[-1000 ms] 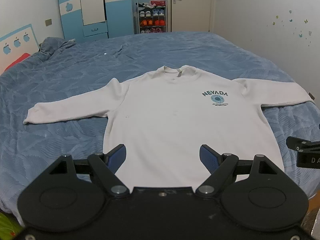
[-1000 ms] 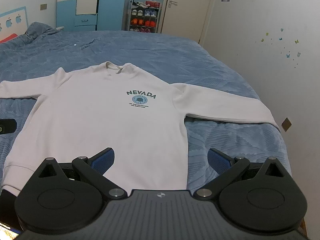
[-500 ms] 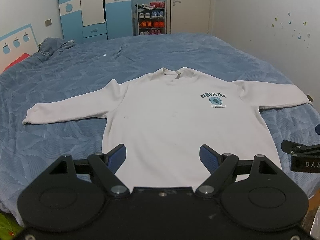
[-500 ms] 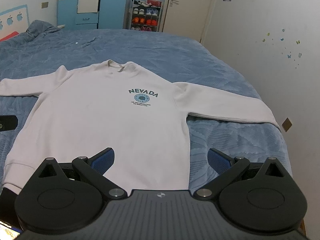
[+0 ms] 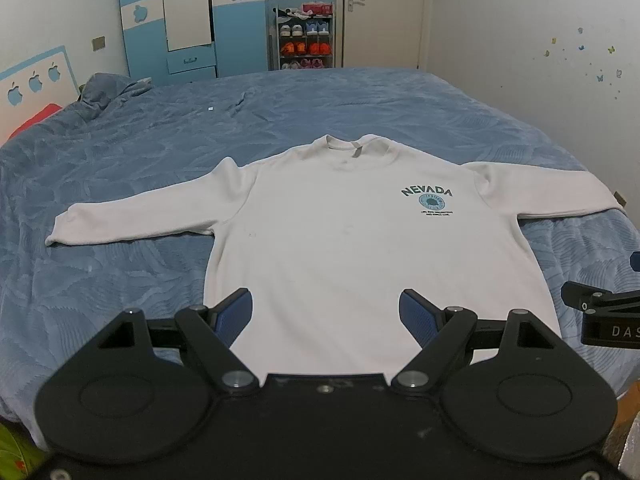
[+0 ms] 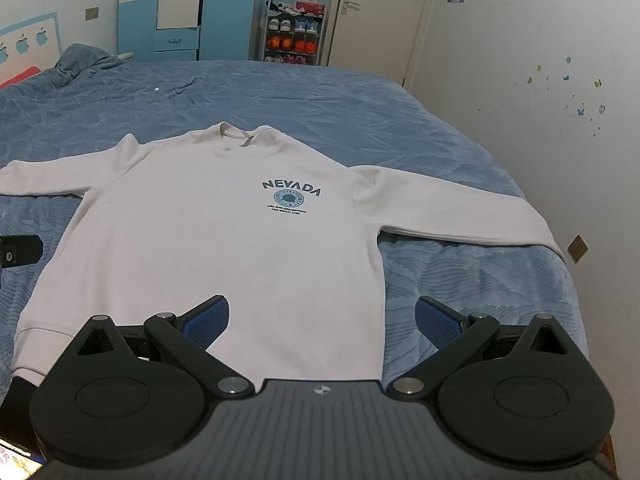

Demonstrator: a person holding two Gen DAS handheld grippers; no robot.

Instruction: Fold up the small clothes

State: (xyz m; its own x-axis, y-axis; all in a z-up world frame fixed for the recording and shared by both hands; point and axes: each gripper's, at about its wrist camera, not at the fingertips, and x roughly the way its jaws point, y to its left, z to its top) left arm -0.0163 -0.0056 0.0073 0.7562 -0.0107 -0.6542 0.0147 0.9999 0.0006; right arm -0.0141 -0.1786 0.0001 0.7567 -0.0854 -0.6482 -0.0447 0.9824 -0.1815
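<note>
A wide bed (image 5: 280, 120) with a blue textured cover fills the room's middle. Behind it stand a blue and white wardrobe (image 5: 192, 20) with apple shapes, a closed door (image 5: 384, 12), and between them a shoe rack (image 5: 306, 36) with pairs on its shelves.

On the bed lies a white long-sleeved sweatshirt (image 5: 340, 248), front up and spread flat, both sleeves stretched out to the sides, collar toward the far wall and hem at the near edge. Its chest carries a teal NEVADA print (image 6: 291, 194) over a round emblem.

The left tool (image 5: 326, 312) hangs above the hem, its blue-padded fingers spread wide with nothing between them. The right tool (image 6: 322, 318) hangs above the hem's right corner, likewise spread wide and empty, one pad over cloth and the other over the blue cover.

Small butterfly stickers (image 6: 580, 92) dot the right wall.
</note>
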